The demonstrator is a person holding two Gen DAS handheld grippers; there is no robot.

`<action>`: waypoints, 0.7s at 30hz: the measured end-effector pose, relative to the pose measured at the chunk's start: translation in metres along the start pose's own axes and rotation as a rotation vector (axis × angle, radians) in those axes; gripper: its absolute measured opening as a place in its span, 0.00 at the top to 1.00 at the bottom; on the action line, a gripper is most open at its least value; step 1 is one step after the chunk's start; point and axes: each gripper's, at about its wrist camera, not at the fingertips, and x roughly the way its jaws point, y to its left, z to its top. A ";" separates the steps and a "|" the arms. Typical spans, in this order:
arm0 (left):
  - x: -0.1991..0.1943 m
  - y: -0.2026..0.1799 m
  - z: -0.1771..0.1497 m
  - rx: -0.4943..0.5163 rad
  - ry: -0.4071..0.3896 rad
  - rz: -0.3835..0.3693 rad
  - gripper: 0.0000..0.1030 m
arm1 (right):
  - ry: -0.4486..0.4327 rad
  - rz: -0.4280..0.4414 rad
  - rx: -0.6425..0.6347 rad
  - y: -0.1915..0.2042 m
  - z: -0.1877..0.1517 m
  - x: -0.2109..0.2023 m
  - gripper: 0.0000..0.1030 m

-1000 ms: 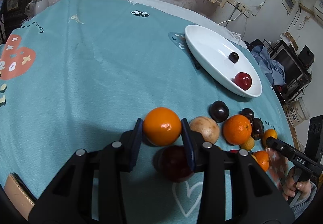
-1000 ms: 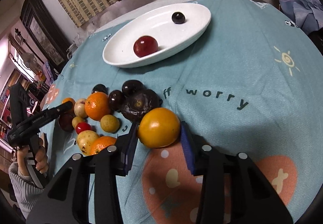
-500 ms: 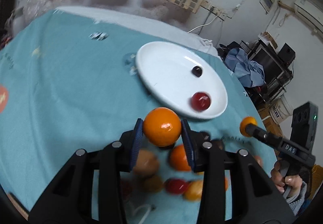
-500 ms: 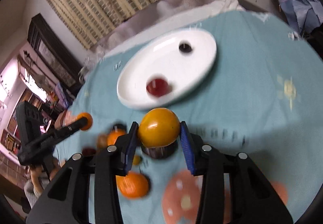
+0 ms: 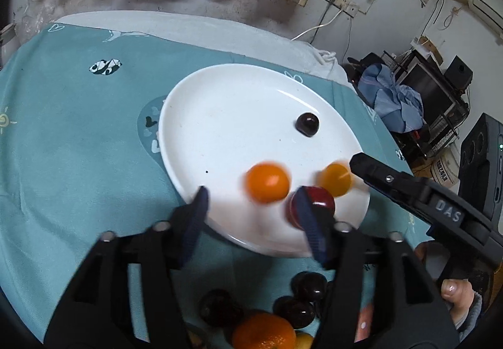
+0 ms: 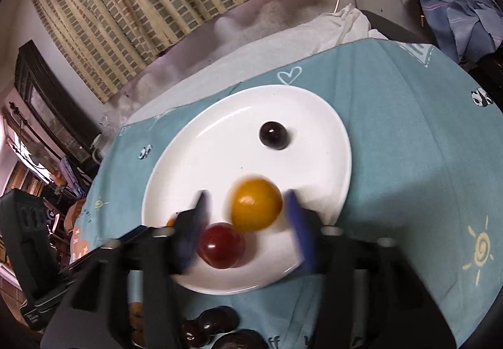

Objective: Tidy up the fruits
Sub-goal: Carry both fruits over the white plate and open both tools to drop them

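Note:
A white oval plate [image 5: 220,116] [image 6: 314,116] lies on the teal cloth. My left gripper [image 5: 251,217] is open over its near rim, and a blurred orange [image 5: 268,182] sits free between the spread fingers. My right gripper [image 6: 248,226] is open too, with a yellow-orange fruit [image 6: 256,204] loose between its fingers; that fruit also shows in the left wrist view [image 5: 334,179]. A red fruit [image 6: 221,245] [image 5: 323,199] and a small dark fruit [image 5: 307,124] [image 6: 273,135] lie on the plate.
A pile of dark fruits [image 5: 295,308] and an orange [image 5: 264,333] lies on the cloth in front of the plate. The cloth [image 5: 78,135] covers the table. Curtain, wall and clutter stand behind and to the right.
Both grippers moved forward over the plate and opened. The orange and the yellow-orange fruit left the jaws and now sit loose over the plate, blurred.

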 end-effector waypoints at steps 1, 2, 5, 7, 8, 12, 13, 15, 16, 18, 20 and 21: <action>-0.002 0.002 -0.001 -0.001 -0.005 -0.007 0.38 | -0.024 0.013 -0.001 0.000 0.000 -0.005 0.30; -0.005 0.003 0.000 -0.003 -0.007 -0.012 0.38 | -0.041 0.016 -0.010 0.002 0.000 -0.009 0.30; -0.015 0.009 -0.002 -0.012 -0.026 -0.007 0.38 | -0.054 0.029 -0.046 0.010 -0.004 -0.021 0.30; -0.024 0.016 -0.006 -0.022 -0.039 0.012 0.38 | -0.044 0.042 -0.058 0.014 -0.008 -0.026 0.30; -0.027 0.019 -0.008 -0.030 -0.043 0.017 0.38 | -0.038 0.049 -0.066 0.016 -0.013 -0.030 0.30; -0.049 0.037 -0.023 -0.067 -0.056 0.028 0.38 | 0.002 0.078 -0.096 0.020 -0.039 -0.043 0.30; -0.058 0.041 -0.028 -0.073 -0.067 0.038 0.38 | 0.011 0.093 -0.097 0.021 -0.045 -0.046 0.30; -0.068 0.046 -0.037 -0.077 -0.080 0.049 0.35 | 0.035 0.127 -0.091 0.021 -0.055 -0.051 0.30; -0.073 0.049 -0.043 -0.076 -0.085 0.057 0.30 | 0.047 0.140 -0.088 0.022 -0.059 -0.052 0.30; -0.078 0.052 -0.055 -0.068 -0.085 0.080 0.28 | 0.083 0.175 -0.072 0.021 -0.068 -0.052 0.30; -0.078 0.056 -0.065 -0.068 -0.062 0.089 0.28 | 0.128 0.222 -0.034 0.018 -0.072 -0.047 0.30; -0.076 0.057 -0.067 -0.068 -0.053 0.086 0.28 | 0.156 0.257 0.002 0.014 -0.073 -0.042 0.30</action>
